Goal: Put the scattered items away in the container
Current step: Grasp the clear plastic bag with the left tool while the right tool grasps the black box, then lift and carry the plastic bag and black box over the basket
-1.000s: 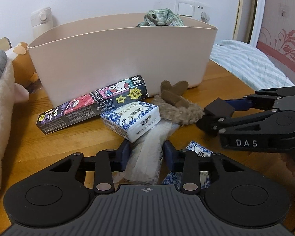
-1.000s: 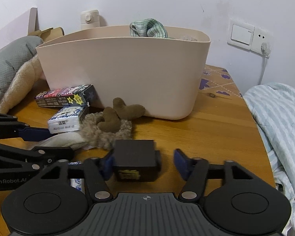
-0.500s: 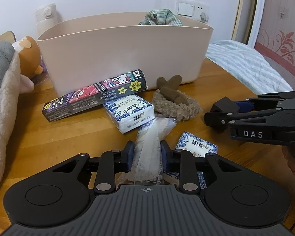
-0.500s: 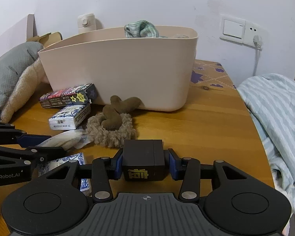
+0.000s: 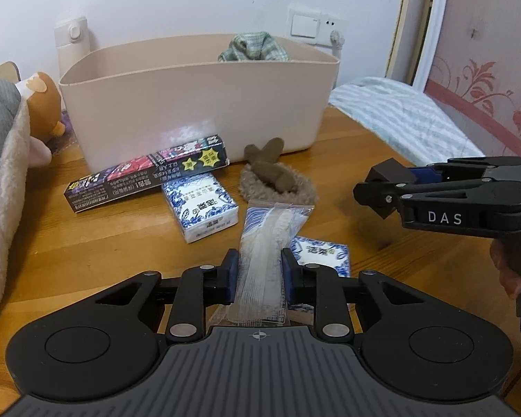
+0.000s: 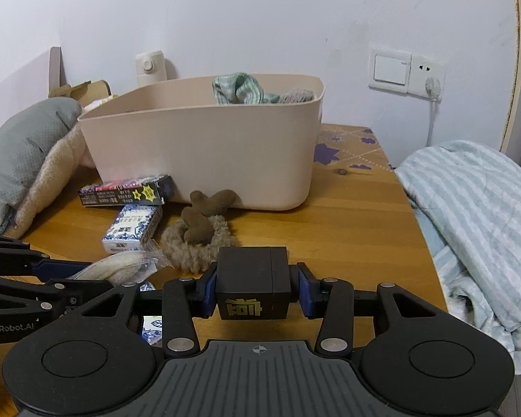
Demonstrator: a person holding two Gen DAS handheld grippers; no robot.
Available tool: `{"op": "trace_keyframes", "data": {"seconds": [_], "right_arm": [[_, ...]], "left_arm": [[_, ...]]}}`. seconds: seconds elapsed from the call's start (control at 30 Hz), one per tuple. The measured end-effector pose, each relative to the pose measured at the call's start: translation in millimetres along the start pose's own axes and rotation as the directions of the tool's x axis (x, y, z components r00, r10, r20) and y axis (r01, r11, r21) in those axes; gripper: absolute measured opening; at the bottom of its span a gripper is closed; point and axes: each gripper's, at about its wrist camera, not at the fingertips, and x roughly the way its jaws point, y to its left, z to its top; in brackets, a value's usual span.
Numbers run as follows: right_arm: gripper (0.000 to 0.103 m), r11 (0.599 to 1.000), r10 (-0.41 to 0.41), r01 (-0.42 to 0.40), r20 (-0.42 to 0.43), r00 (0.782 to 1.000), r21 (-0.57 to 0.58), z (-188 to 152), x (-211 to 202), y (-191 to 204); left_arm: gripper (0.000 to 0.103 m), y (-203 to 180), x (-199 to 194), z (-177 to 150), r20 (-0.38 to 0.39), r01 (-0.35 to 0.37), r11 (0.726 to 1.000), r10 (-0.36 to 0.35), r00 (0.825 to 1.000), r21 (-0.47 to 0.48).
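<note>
A beige plastic bin point(image 5: 198, 104) stands at the back of the wooden table, with a green checked cloth point(image 5: 253, 47) inside; it also shows in the right wrist view point(image 6: 205, 153). My left gripper point(image 5: 258, 271) is shut on a clear plastic packet point(image 5: 264, 253) and holds it above the table. My right gripper point(image 6: 253, 286) is shut on a small black box point(image 6: 251, 288), also lifted; the box shows in the left wrist view point(image 5: 385, 180). On the table lie a long dark cartoon box point(image 5: 146, 177), two blue-white tissue packs point(image 5: 201, 205) point(image 5: 321, 253) and a brown furry hair tie point(image 5: 276, 180).
A grey and beige plush toy point(image 5: 3, 173) lies at the left, beside a brown plush point(image 5: 41, 104). A white bottle point(image 5: 73, 45) stands behind the bin. A striped blanket point(image 6: 476, 222) lies past the table's right edge. A wall socket point(image 6: 406, 73) has a cable.
Both grippers have risen and pulled back from the bin. The left one closed on the clear packet and lifted it; the right one closed on the black box and lifted it.
</note>
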Motion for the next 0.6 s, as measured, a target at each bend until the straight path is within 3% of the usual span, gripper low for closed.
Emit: {"op": "trace_keyframes", "data": {"seconds": [0.6], "right_arm": [[0.041,1.0,0.011,-0.008,0.112,0.994,-0.022,18.1,-46.8,9.7]], "left_arm": [[0.025,11.0,-47.7,20.5,0.104,-0.01,0.999,0.015,0.994,-0.048]]}}
